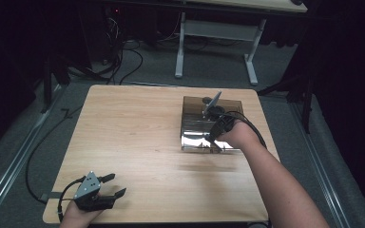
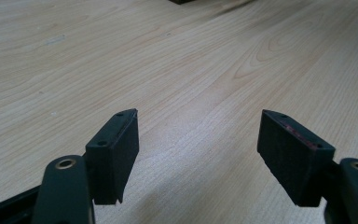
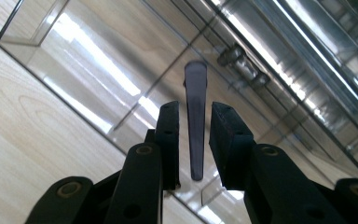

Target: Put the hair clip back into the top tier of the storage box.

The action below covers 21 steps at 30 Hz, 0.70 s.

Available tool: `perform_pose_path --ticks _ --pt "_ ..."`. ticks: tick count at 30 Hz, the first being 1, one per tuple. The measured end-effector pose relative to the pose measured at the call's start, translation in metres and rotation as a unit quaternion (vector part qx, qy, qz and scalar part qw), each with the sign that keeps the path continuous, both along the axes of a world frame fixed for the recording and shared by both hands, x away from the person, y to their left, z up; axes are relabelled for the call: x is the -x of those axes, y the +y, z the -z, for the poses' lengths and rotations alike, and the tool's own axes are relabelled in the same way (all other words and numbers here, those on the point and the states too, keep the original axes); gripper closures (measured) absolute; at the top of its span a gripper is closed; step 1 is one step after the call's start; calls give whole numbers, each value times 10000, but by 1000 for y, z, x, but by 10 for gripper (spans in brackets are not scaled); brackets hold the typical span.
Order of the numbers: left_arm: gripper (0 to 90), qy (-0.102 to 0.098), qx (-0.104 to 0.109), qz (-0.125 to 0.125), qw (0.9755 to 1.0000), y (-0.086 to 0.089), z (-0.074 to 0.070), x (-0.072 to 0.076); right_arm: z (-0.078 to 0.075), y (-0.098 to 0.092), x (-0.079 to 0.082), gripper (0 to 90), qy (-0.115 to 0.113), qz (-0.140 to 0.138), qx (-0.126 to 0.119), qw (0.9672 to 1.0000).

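The high view looks forward and down on the whole wooden table (image 1: 138, 137), floor and a second desk (image 1: 247, 4) at frame top; the left gripper view sits low and close over bare tabletop (image 2: 191, 60), facing along its jaws; the right gripper view looks closely down onto the clear box (image 3: 121, 79), shared with the high view's centre right (image 1: 193, 124).

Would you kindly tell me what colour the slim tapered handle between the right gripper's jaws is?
The slim tapered handle looks dark grey, almost smoky; the right gripper view shows it best.
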<state>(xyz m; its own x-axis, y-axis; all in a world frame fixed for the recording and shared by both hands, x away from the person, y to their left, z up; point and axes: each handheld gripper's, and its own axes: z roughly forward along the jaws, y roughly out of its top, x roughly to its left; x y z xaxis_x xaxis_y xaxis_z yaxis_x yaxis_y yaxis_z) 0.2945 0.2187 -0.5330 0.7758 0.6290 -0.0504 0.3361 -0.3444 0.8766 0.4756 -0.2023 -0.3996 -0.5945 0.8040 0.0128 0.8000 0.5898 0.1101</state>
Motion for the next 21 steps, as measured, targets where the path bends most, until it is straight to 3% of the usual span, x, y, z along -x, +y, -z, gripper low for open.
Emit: perform_pose_path --ticks 1,5,21 --pt "298 -11 11 -4 10000 0 0 0 -1 -2 1 732 -49 -91 15 9999" --pt "298 -11 9 -9 10000 0 0 0 -6 -5 8 734 12 43 24 10000" --pt "298 -9 24 -34 10000 0 0 0 -15 -12 34 776 108 52 32 9999"
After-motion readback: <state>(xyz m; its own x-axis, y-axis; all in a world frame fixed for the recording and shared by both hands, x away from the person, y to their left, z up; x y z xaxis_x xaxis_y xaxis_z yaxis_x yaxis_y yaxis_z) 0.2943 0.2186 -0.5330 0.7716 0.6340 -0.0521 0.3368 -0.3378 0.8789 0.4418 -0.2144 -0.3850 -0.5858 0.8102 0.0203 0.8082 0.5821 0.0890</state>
